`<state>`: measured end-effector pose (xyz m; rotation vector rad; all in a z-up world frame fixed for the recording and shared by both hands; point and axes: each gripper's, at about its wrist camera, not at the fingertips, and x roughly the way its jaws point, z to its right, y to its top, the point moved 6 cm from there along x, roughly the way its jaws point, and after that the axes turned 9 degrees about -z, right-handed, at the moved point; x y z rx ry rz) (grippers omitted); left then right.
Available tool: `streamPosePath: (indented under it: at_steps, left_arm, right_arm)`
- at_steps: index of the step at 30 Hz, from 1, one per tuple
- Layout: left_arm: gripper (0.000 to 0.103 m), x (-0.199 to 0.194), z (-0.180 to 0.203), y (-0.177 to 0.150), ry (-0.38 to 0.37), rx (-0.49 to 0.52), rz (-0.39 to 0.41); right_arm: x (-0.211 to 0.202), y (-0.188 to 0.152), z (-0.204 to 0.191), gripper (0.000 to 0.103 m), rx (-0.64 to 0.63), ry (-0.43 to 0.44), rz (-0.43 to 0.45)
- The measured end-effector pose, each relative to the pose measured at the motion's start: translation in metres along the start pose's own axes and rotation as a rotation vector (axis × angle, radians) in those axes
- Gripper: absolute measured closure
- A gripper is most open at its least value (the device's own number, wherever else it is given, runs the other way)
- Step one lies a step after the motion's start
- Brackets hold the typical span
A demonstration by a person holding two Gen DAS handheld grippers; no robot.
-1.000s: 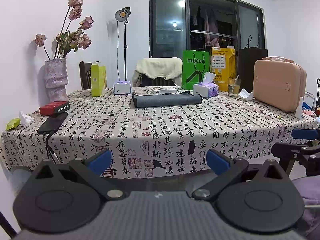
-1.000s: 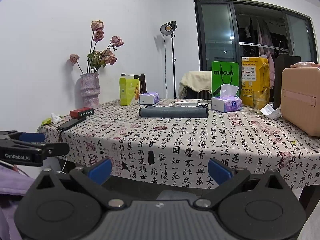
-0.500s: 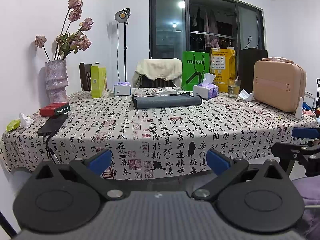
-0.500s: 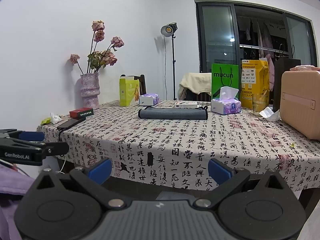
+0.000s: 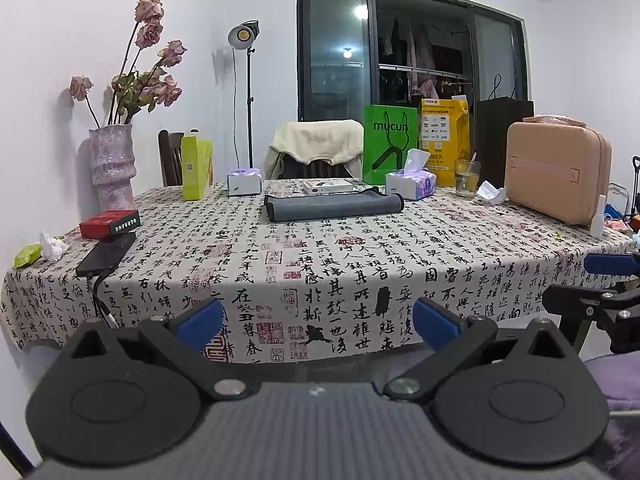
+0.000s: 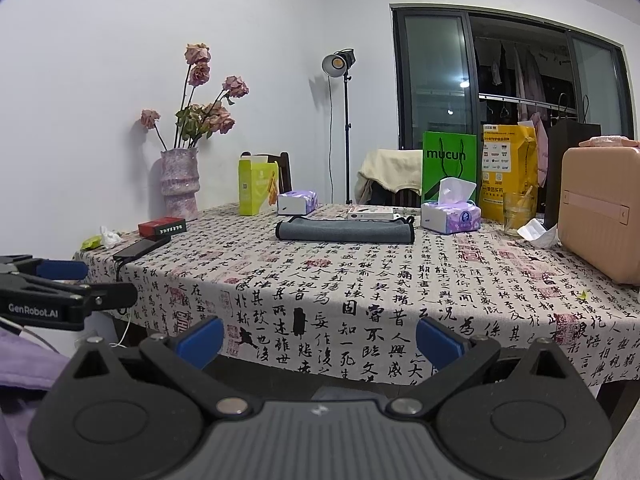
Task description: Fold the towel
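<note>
Nearest the cameras, the left gripper (image 5: 318,320) and the right gripper (image 6: 320,336) hang side by side short of the counter's (image 5: 360,272) near edge, each with its blue-tipped fingers (image 5: 200,319) spread wide and holding nothing. Past the patterned cloth's bare front stretch, the grey towel (image 5: 334,207) lies folded into a long flat strip toward the far side of the counter, well apart from both pairs of fingers and roughly straight ahead of them. Just behind it sit a small white box (image 5: 327,186) and a tissue pack (image 5: 411,184).
</note>
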<state>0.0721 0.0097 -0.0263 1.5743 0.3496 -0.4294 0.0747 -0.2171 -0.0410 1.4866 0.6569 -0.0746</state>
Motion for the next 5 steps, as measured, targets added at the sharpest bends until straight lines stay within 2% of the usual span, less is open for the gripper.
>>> streamPosePath:
  at_steps: [5]
  left_arm:
    - [0.000,-0.0013,0.0015,0.0001,0.001,0.005,0.006]
  right_arm:
    - [-0.0002,-0.0002,-0.0001,0.000,-0.001,-0.001,0.000]
